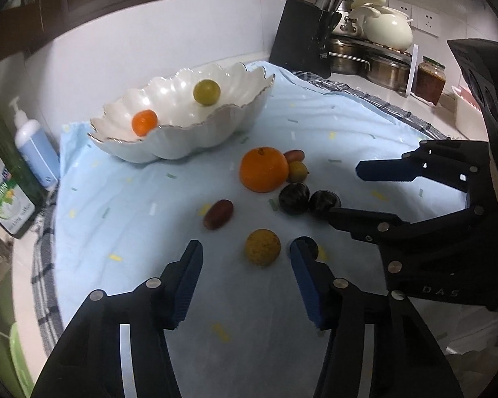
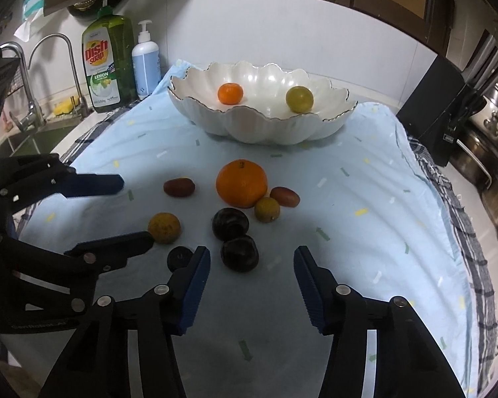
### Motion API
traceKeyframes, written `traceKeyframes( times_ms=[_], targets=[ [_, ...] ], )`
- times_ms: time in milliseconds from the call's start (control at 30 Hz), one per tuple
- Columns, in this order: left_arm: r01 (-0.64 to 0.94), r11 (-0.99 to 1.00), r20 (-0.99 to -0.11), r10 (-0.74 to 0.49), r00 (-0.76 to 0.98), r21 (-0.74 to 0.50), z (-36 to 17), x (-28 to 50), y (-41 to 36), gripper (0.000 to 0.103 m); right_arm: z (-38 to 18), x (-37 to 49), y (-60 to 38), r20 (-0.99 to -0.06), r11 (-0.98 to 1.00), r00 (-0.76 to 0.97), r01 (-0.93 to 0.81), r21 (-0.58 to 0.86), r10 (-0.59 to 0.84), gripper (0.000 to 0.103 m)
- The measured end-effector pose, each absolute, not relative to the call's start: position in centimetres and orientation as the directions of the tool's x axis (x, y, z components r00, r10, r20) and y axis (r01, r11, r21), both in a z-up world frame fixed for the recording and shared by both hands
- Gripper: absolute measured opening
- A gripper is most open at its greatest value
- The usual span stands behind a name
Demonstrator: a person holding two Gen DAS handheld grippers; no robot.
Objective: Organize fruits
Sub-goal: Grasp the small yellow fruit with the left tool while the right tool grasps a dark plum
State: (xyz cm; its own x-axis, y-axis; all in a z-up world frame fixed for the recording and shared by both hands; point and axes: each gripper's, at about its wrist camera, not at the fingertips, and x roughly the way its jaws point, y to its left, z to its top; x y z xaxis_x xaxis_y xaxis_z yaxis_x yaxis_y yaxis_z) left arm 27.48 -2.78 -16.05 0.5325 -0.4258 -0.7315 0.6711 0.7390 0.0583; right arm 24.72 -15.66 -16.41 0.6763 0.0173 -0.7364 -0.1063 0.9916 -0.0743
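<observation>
A white scalloped bowl (image 1: 196,142) (image 2: 265,129) on a light blue cloth (image 1: 149,199) holds a small mandarin (image 1: 144,122) (image 2: 230,93) and a green fruit (image 1: 206,92) (image 2: 299,99). On the cloth lie a big orange (image 1: 264,169) (image 2: 241,183), two dark plums (image 1: 293,198) (image 2: 239,252), two reddish oval fruits (image 1: 217,218) (image 2: 179,187), a small yellow fruit (image 1: 297,171) (image 2: 266,209) and a speckled yellow fruit (image 1: 263,247) (image 2: 164,227). My left gripper (image 1: 245,252) (image 2: 134,212) is open, just short of the speckled fruit. My right gripper (image 2: 252,258) (image 1: 343,192) is open near the closest plum.
A dish soap bottle (image 2: 106,63) and a pump bottle (image 2: 146,63) stand left of the bowl, beside a sink with taps (image 2: 26,76). A knife block (image 1: 302,39) (image 2: 445,106), steel pots (image 1: 365,59) and a jar (image 1: 430,79) stand at the right.
</observation>
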Motion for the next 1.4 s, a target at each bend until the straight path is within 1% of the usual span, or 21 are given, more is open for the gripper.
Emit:
traceKeyframes(
  times_ms=[33,100,167,400,533,600,633,700,1133,1400],
  targets=[
    [0.671,0.739,-0.735,-0.428,0.526,0.050,-16.2,27.6,-2.8,0.052,-16.5,24.8,-15.6,-0.737,0.992,0.675,-0.108,-0.071,0.021,0.051],
    [0.673,0.739,-0.742,-0.434,0.512,0.033,-16.4,27.9,-2.9,0.045,-16.7,25.0,-15.5,-0.740,0.991,0.673,-0.113,-0.067,0.026,0.050],
    [0.675,0.738,-0.744,-0.439,0.505,0.023,-16.6,28.1,-3.1,0.044,-17.0,25.2,-15.5,-0.742,0.991,0.669,-0.116,-0.063,0.032,0.047],
    [0.667,0.745,-0.756,-0.453,0.473,-0.028,-17.2,28.8,-3.3,0.033,-17.7,25.9,-15.4,-0.754,0.992,0.654,-0.117,-0.036,0.050,0.041],
    [0.660,0.748,-0.758,-0.468,0.454,-0.066,-17.4,29.3,-3.5,0.030,-18.1,26.2,-15.5,-0.764,0.993,0.643,-0.114,-0.026,0.054,0.036],
    [0.664,0.744,-0.760,-0.472,0.446,-0.073,-17.5,29.4,-3.7,0.027,-18.2,26.3,-15.5,-0.767,0.993,0.638,-0.114,-0.014,0.062,0.034],
    [0.667,0.741,-0.763,-0.474,0.441,-0.075,-17.6,29.4,-3.7,0.026,-18.2,26.4,-15.5,-0.768,0.993,0.637,-0.115,-0.012,0.065,0.031],
    [0.665,0.743,-0.761,-0.472,0.446,-0.072,-17.6,29.4,-3.8,0.026,-18.3,26.4,-15.5,-0.772,0.993,0.632,-0.121,-0.011,0.068,0.029],
    [0.649,0.757,-0.749,-0.472,0.464,-0.075,-17.0,29.3,-3.6,0.025,-17.4,26.1,-15.5,-0.761,0.992,0.645,-0.124,-0.004,0.078,0.029],
    [0.637,0.767,-0.719,-0.484,0.500,-0.073,-15.1,29.1,-3.3,0.025,-15.7,25.9,-15.7,-0.735,0.994,0.674,-0.111,-0.010,0.068,0.029]
  ],
)
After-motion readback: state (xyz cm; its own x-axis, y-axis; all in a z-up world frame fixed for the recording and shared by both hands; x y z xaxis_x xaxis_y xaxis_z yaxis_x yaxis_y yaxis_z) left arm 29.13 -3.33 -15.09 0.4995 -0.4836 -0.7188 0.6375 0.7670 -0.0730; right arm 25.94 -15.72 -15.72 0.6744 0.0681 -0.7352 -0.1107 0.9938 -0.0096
